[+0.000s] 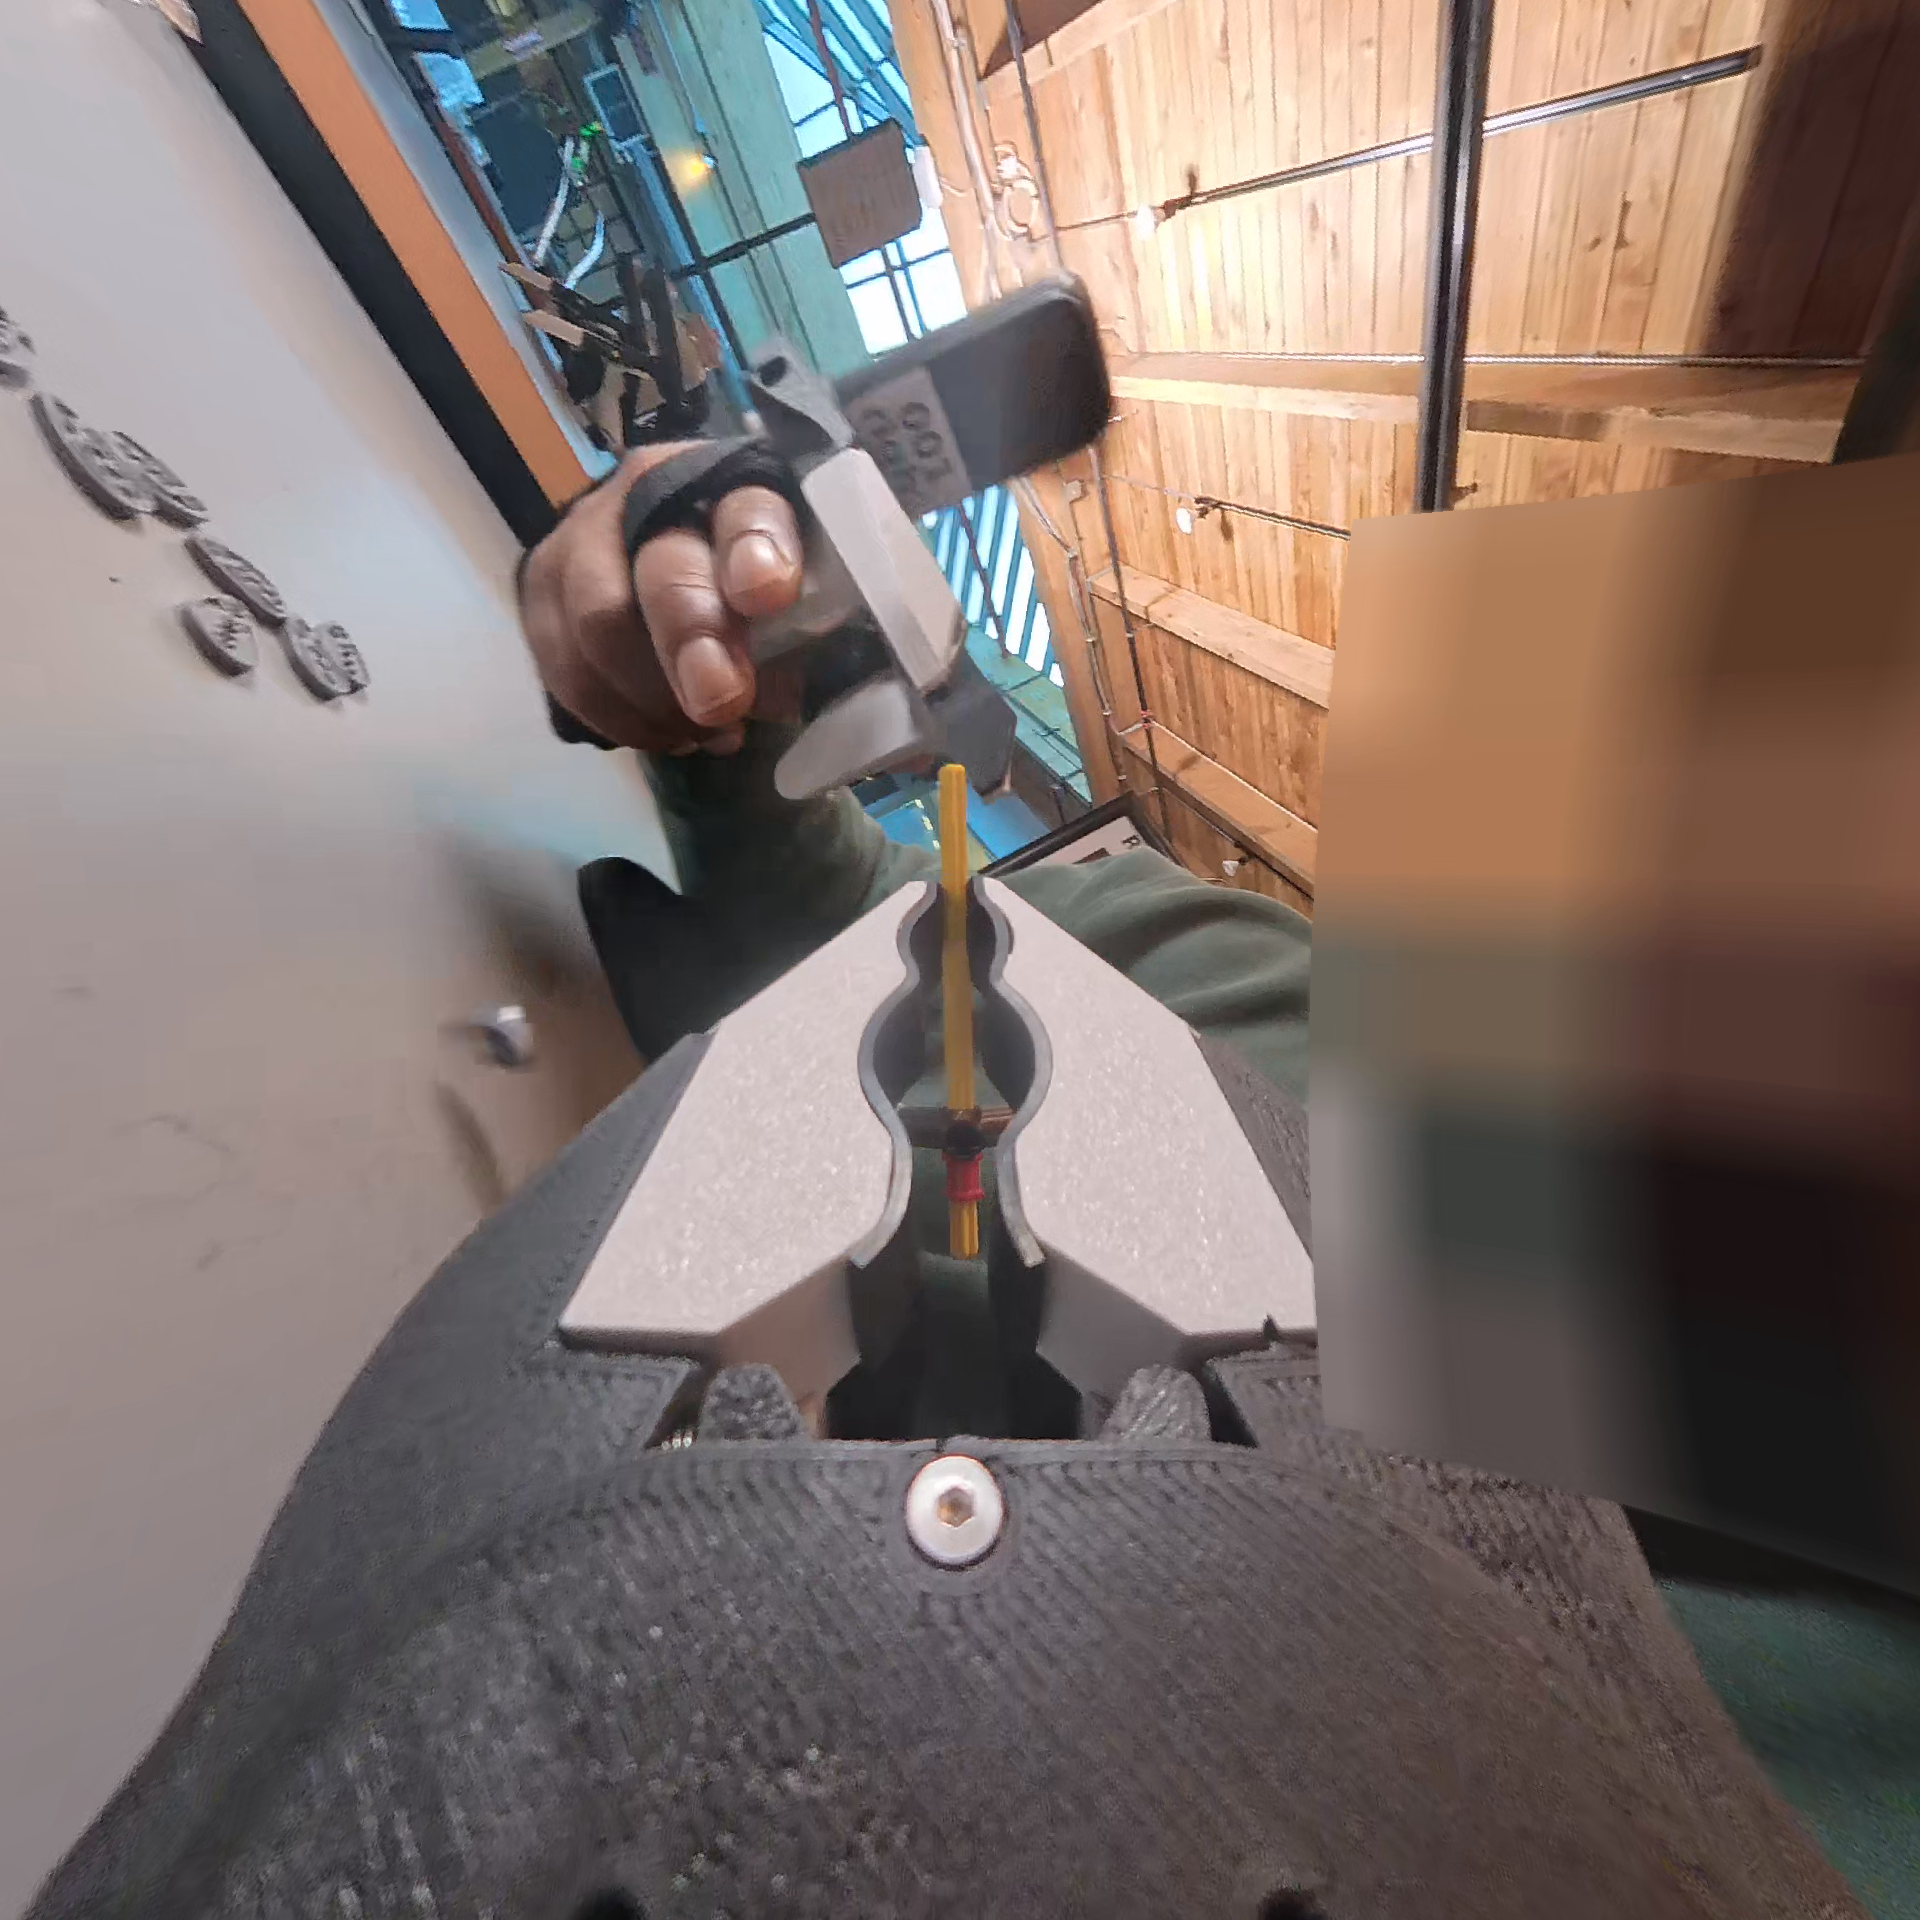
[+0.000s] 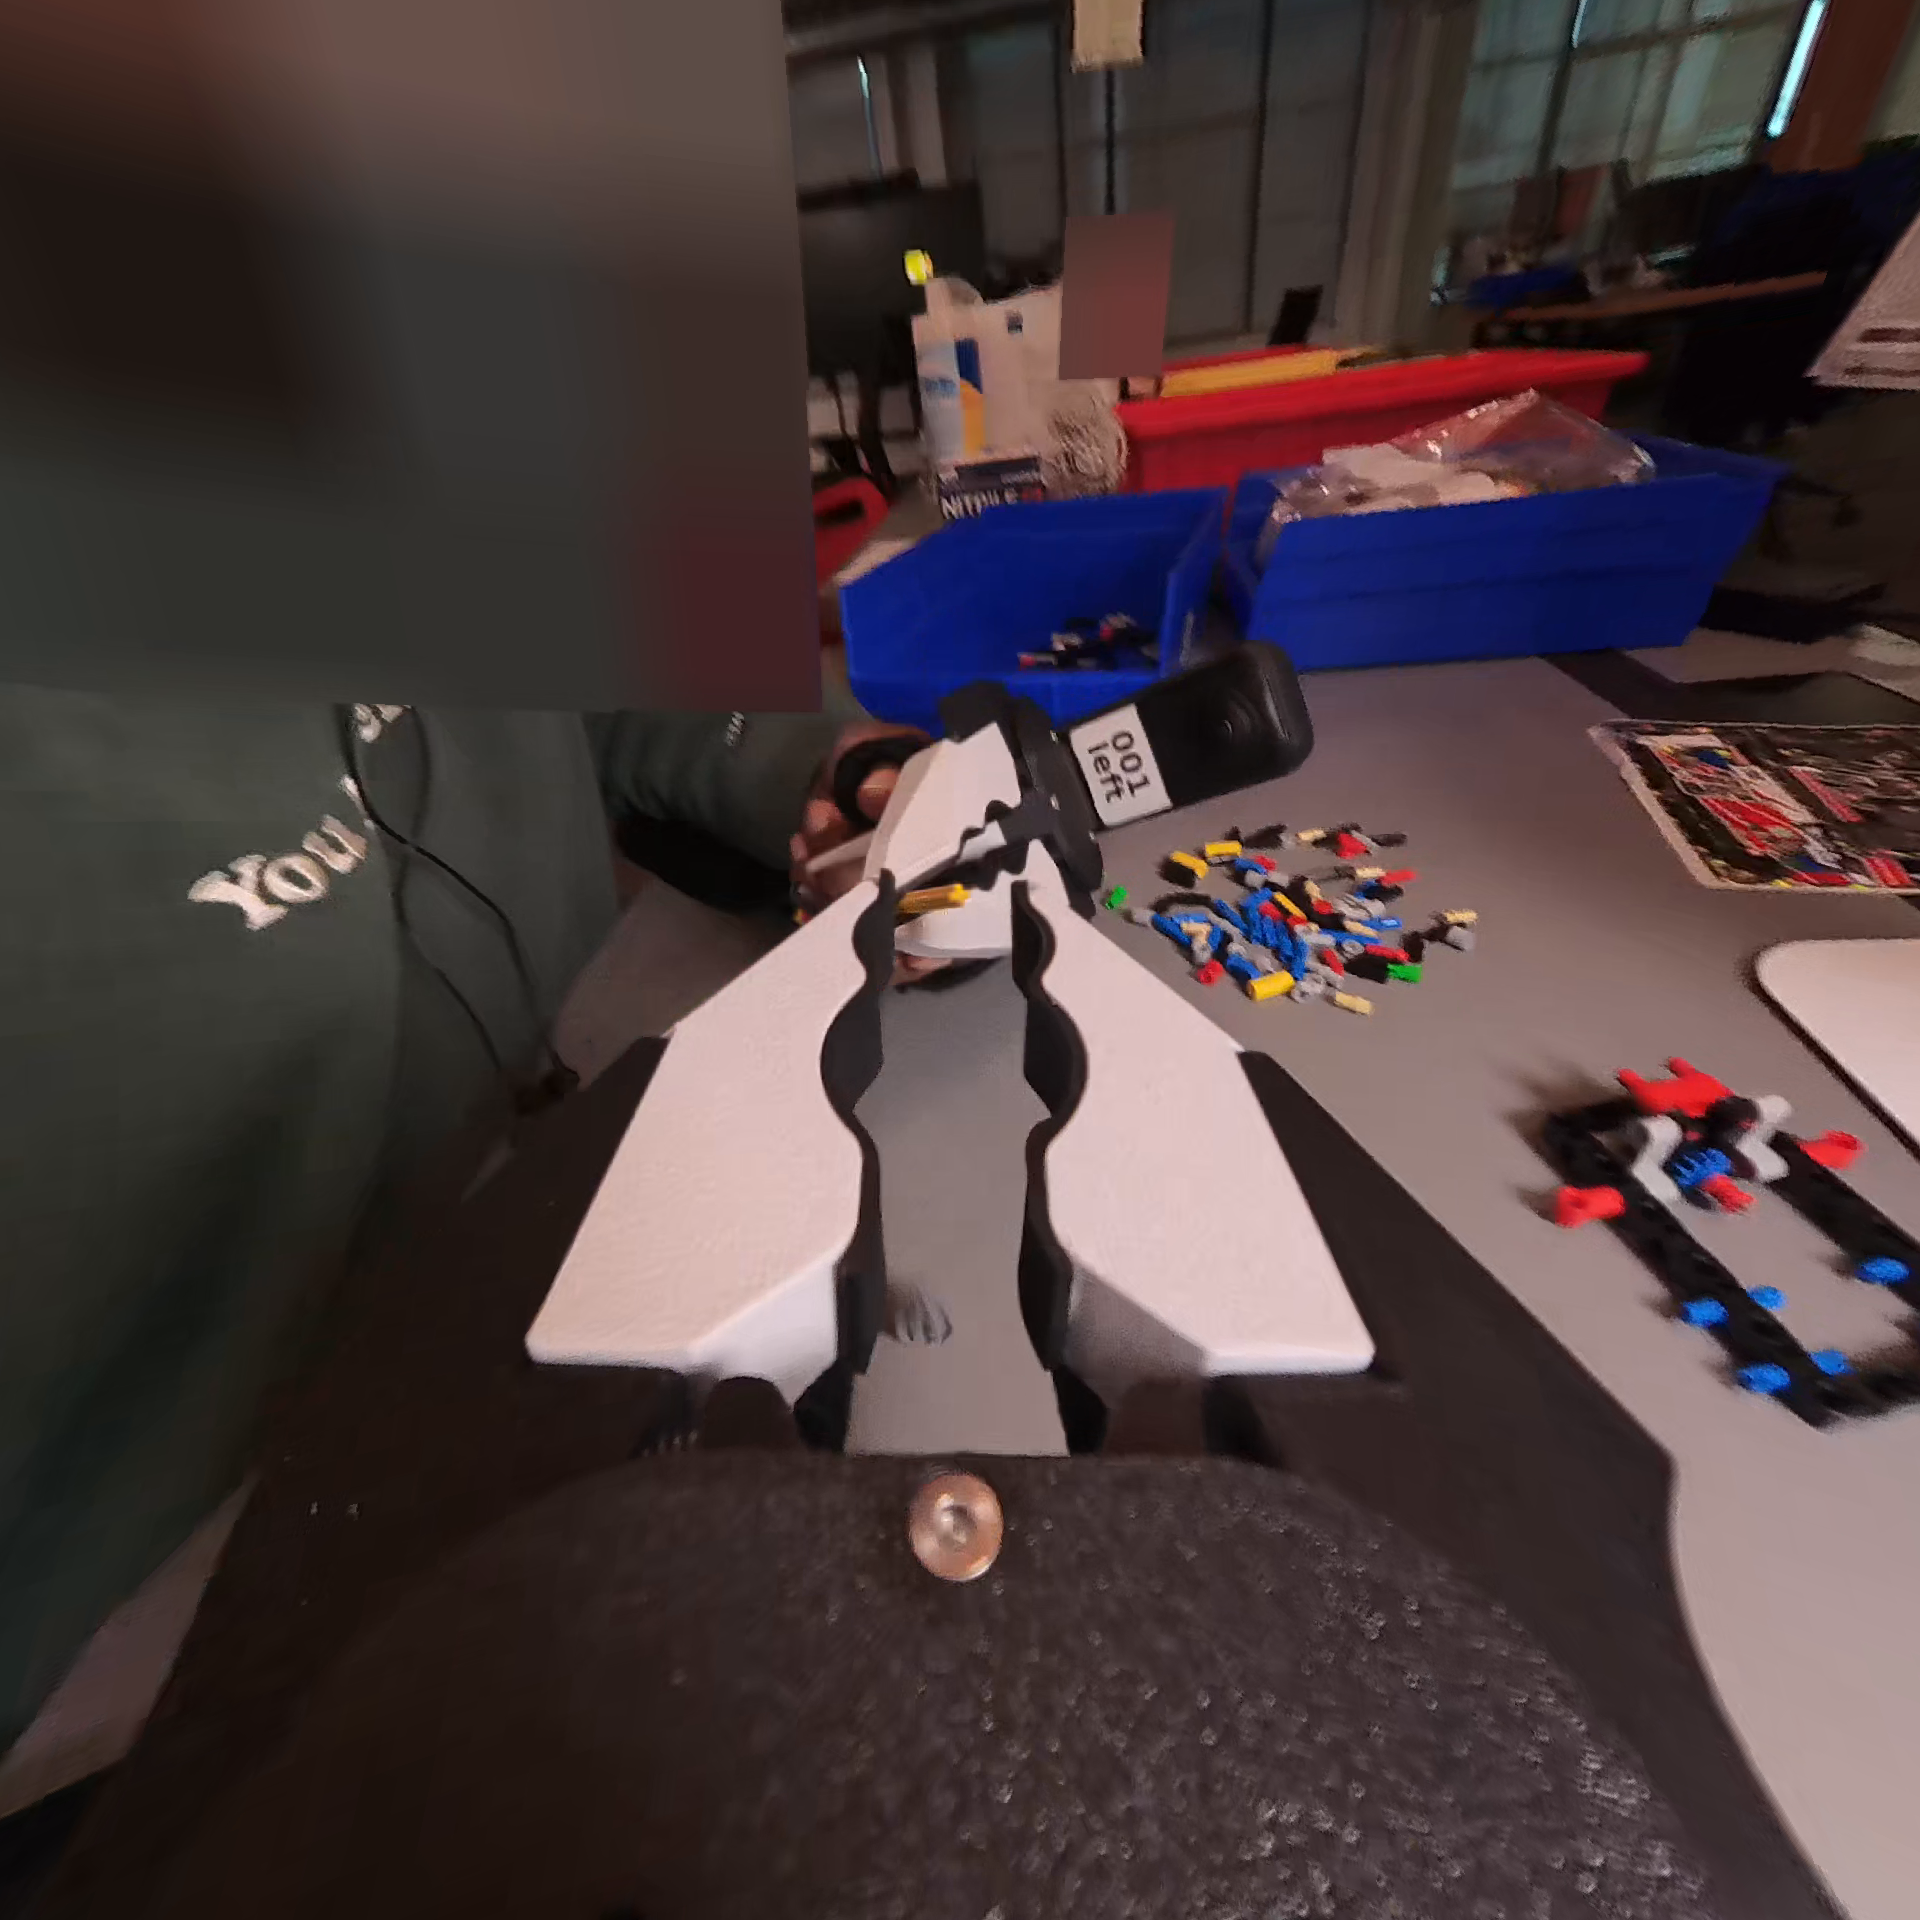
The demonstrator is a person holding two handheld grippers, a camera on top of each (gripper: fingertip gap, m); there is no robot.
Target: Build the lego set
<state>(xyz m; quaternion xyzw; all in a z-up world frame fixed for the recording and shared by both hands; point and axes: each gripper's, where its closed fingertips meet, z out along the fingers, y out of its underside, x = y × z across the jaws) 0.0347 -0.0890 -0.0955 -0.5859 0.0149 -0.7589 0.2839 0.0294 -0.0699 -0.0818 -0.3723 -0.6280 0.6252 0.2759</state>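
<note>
Yellow plastic, in the form of a thin axle [image 1: 956, 997], is clamped between the pads of the left tongs [image 1: 958, 904]. The axle runs along the gap between the fingers and projects past the tips. A small red bush [image 1: 963, 1176] and a dark cross-piece [image 1: 961, 1124] sit on it near the base of the fingers.

The right tongs [image 2: 951, 920] stand apart with nothing between them; grey bench [image 2: 1507, 1039] shows through the gap. Their tips sit just beside the tip of the left tongs [image 2: 935, 904], where the yellow axle end [image 2: 930, 900] shows. In the left wrist view, the right tongs [image 1: 894, 727] hover just beyond the axle's far end, held by a hand [image 1: 644, 613].

On the bench to the right lies a partly built black frame [image 2: 1745, 1247] with blue pins and red and white parts. Farther off lies a scatter of loose pieces [image 2: 1288, 925] and an instruction booklet [image 2: 1777, 810]. Beyond these stand two blue bins [image 2: 1039, 592], one holding small parts, and behind them a red bin [image 2: 1382, 416].
</note>
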